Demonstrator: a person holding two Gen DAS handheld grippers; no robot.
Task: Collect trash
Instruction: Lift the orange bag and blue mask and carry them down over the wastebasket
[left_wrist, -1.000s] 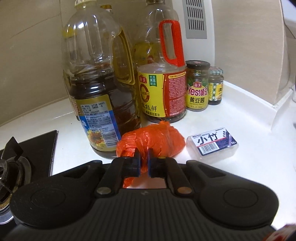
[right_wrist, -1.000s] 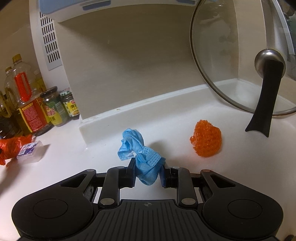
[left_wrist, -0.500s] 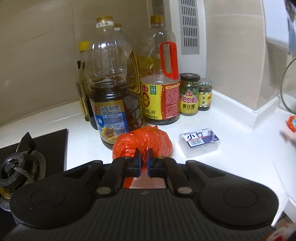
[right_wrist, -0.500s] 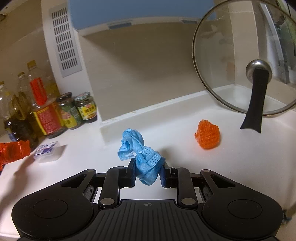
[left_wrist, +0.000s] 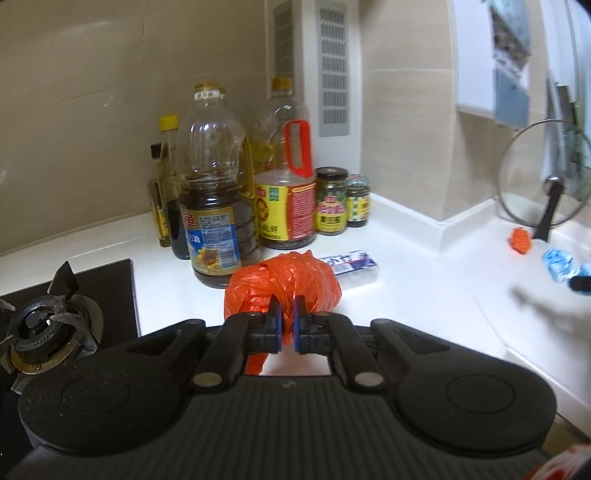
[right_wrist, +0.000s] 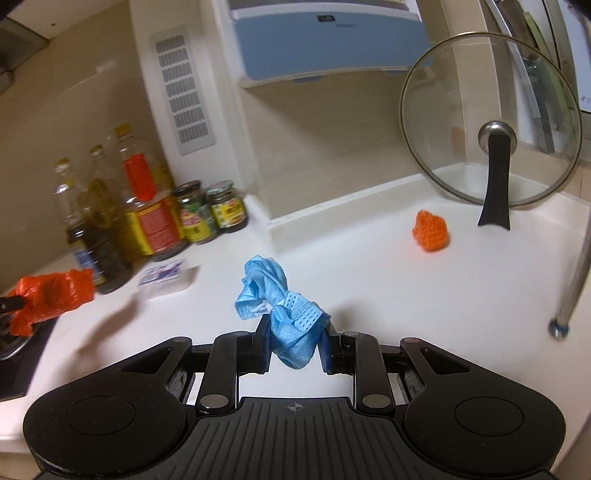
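My left gripper (left_wrist: 288, 315) is shut on a crumpled orange plastic bag (left_wrist: 282, 282) and holds it above the white counter (left_wrist: 406, 288). My right gripper (right_wrist: 293, 330) is shut on a crumpled blue face mask (right_wrist: 273, 299), held above the counter. The bag (right_wrist: 48, 295) also shows at the far left of the right wrist view, and the mask (left_wrist: 559, 264) at the far right of the left wrist view. A small orange net ball (right_wrist: 430, 230) lies on the counter near the glass lid; it also shows in the left wrist view (left_wrist: 520, 240).
Several oil and sauce bottles (left_wrist: 214, 206) and two jars (left_wrist: 332, 201) stand at the back wall. A small clear box (left_wrist: 351, 264) lies beside them. A gas burner (left_wrist: 40, 328) is at the left. A glass pot lid (right_wrist: 491, 147) leans on the wall at the right.
Both grippers have pulled back and risen from the counter with their loads. The bottles, lid and net ball look smaller and farther away.
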